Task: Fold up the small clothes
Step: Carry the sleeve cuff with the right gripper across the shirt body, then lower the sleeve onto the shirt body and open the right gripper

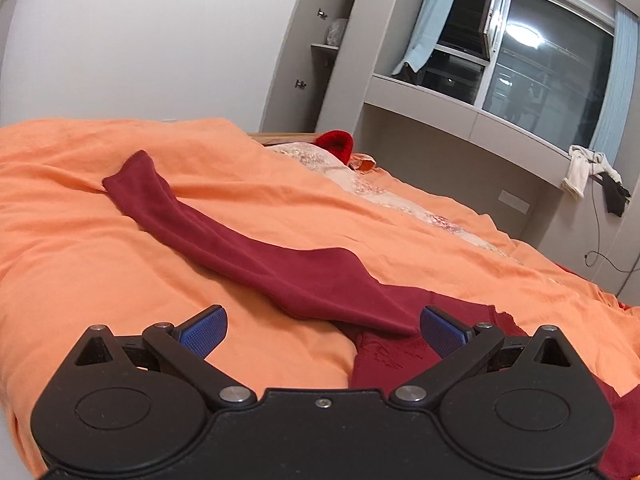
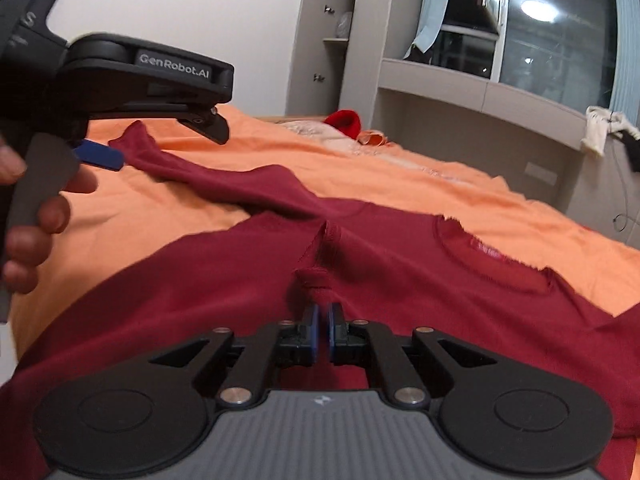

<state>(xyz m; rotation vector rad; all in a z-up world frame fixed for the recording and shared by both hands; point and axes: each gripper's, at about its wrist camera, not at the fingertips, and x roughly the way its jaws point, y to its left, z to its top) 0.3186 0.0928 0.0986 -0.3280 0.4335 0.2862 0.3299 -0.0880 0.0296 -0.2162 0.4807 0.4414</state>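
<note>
Right claw (image 2: 323, 330) had its blue pads pressed almost together, and a small bunched ridge of dark red knit rose just ahead of the tips; whether a thin fold was caught between them could not be told from the right wrist view. That ridge belonged to the maroon sweater (image 2: 400, 280), which lay spread face up on the orange bedspread (image 2: 400, 184), its round neckline to the right of the claw and its body running back under the claw.

The sweater looked light, soft and limp, a stretchy knit that would sag and drag rather than hold any shape, and it should cling to the cotton cover instead of sliding. It seemed in no way fragile. Good places to take it would be firm edges: the cuff, the shoulder seam, the hem or the ribbed collar, since a pinch in mid panel would only lift a tent of cloth.

One long sleeve (image 1: 248, 248) stretched away across the bedspread to the far left, its cuff well apart from the body. Left claw (image 1: 322, 330) was spread wide, pads clear of everything, hovering just over the place where that sleeve joined the body, with the sleeve passing between its open fingers. A hand (image 2: 28, 216) gripped its handle. Beyond lay a red hat (image 1: 336, 144) near the headboard.
</note>
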